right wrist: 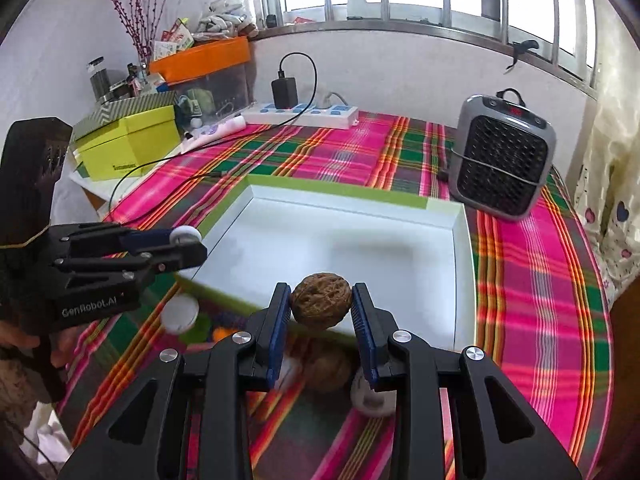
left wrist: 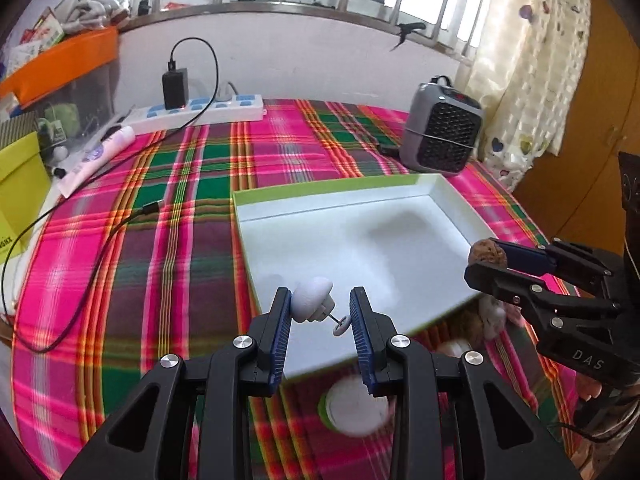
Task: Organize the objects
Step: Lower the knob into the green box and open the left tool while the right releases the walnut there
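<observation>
Left claw (left wrist: 320, 312) clamps white toy (left wrist: 311, 300); right claw (right wrist: 321, 305) clamps walnut (right wrist: 321, 299), above box (right wrist: 460, 276).

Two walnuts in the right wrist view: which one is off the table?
The walnut clamped in the right gripper, over the white box's near rim. The other walnut lies on the plaid cloth beneath.

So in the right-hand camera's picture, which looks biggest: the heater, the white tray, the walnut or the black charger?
1. White tray
2. Heater
3. Walnut, though it sits nearest the camera, so it looks larger than it is
4. Charger
</observation>
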A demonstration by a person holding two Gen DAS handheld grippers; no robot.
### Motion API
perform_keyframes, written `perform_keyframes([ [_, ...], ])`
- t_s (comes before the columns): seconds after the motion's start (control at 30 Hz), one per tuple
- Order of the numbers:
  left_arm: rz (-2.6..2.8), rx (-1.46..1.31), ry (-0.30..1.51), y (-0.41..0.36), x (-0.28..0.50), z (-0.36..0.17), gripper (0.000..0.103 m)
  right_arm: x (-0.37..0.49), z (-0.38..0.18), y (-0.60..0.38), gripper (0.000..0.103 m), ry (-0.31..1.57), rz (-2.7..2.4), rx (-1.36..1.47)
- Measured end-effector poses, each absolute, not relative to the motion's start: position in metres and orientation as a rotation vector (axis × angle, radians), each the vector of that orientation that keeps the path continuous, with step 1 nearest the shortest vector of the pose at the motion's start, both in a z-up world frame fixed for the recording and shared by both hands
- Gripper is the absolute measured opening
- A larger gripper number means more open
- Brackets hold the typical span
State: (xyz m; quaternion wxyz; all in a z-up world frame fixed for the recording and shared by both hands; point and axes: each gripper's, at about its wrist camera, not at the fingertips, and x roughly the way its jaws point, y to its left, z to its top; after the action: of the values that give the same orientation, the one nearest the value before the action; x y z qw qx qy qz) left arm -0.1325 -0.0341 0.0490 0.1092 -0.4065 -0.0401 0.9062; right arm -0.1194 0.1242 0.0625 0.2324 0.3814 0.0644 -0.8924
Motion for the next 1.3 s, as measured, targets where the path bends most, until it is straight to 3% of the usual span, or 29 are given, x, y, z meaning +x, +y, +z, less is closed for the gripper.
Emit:
perform_keyframes([
  [0.6,2.636,-1.287,-0.071,-0.026,-0.215,0.03,0.028,-0.216,0.035,0.108,0.032,0.185,-2.401,1.204],
  [1.3,2.627,-1.314,-0.025,-0.02,-0.229,0.02,0.028,-0.234,0.02,0.1,0.032,0.249,-2.388,1.264],
])
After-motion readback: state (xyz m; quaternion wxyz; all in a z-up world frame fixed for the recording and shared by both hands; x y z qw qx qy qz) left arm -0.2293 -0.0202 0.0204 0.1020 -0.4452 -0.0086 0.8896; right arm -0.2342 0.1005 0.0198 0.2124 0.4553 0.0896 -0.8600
